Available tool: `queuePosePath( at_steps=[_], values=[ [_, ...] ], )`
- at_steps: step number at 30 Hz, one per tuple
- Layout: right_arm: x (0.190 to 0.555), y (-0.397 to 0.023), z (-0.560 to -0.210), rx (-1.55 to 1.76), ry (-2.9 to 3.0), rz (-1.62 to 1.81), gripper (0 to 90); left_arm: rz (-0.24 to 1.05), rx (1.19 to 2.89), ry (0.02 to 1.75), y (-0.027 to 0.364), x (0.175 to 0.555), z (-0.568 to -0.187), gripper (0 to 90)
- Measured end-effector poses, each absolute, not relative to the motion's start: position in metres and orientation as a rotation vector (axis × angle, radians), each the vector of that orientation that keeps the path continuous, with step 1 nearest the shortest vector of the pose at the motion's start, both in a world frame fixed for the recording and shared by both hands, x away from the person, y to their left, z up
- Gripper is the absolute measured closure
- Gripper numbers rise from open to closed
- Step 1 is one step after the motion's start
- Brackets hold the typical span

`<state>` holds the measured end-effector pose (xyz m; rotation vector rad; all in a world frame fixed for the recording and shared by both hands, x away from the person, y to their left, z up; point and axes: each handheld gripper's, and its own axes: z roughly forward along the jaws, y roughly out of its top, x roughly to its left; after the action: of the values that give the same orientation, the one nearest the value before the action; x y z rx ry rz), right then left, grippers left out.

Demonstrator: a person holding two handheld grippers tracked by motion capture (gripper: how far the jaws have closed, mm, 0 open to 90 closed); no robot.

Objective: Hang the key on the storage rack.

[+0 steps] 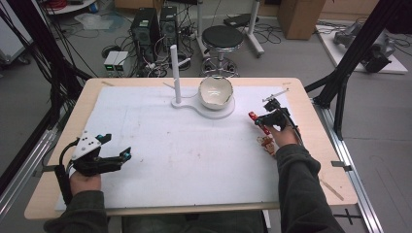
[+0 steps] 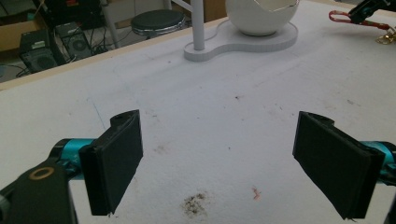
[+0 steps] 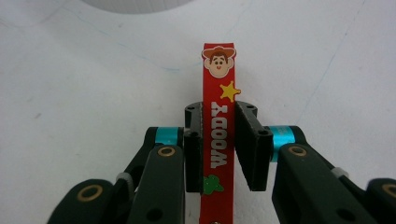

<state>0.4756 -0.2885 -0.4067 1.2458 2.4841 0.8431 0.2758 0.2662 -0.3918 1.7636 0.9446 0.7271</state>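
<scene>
A red rubber strap [image 3: 218,93] with a cartoon cowboy face, a yellow star and the word WOODY stands on edge between the jaws of my right gripper [image 3: 219,119], which is shut on it. In the high view that gripper [image 1: 264,120] is at the table's right side, with the red strap [image 1: 253,116] sticking out toward the left. A small brown charm [image 1: 266,142] lies just in front of the hand. My left gripper [image 1: 116,145] rests at the near left, open, with nothing between its pads [image 2: 116,163].
A white cracked-egg bowl [image 1: 215,92] sits on a flat white base [image 1: 214,113] with an upright post [image 1: 175,73] at the table's far middle. A white mat [image 1: 184,155] covers the wooden table. A stool [image 1: 222,38] and computers stand beyond the table.
</scene>
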Motion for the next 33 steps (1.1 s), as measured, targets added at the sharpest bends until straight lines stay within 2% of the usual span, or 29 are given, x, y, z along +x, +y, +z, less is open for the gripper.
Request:
queuePosePath(
  at_steps=[23, 33],
  values=[
    [0.444, -0.289, -0.359, 1.108, 2.448, 1.192, 74.3, 0.726, 1.767, 0.948, 0.266, 0.276, -0.392, 16.4],
    [0.437, -0.282, -0.339, 1.045, 2.465, 1.243, 74.4, 0.727, 1.765, 0.944, 0.265, 0.276, -0.392, 16.4]
  ],
)
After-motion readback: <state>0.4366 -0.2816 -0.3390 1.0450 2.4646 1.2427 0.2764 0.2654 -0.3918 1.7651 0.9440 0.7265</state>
